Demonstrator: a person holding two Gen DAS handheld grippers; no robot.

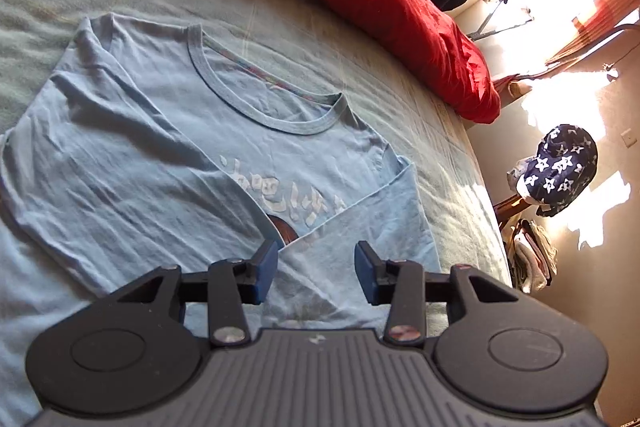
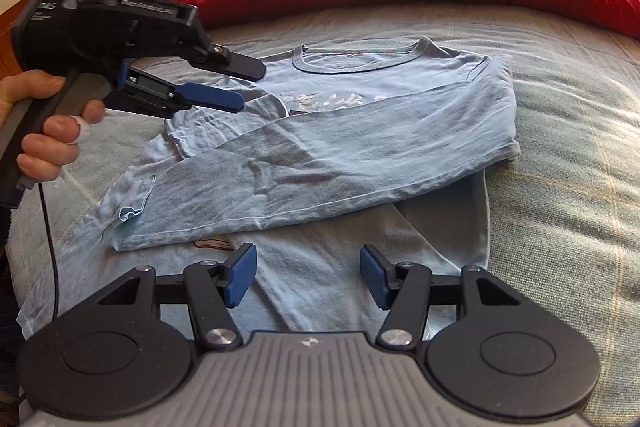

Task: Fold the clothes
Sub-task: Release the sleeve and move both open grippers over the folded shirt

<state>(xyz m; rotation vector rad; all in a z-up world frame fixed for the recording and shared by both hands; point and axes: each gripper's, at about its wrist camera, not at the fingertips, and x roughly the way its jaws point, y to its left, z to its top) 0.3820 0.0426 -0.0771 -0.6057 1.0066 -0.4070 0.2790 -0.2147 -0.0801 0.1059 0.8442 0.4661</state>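
One light-blue T-shirt (image 2: 360, 131) on bed (image 2: 560, 167), side folded across.

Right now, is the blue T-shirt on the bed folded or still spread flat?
Partly folded. The T-shirt has one side laid diagonally across its front, covering part of the print, while its lower part remains spread on the bed.

Light-blue t-shirt (image 2: 360, 131), partly folded, flat on bed
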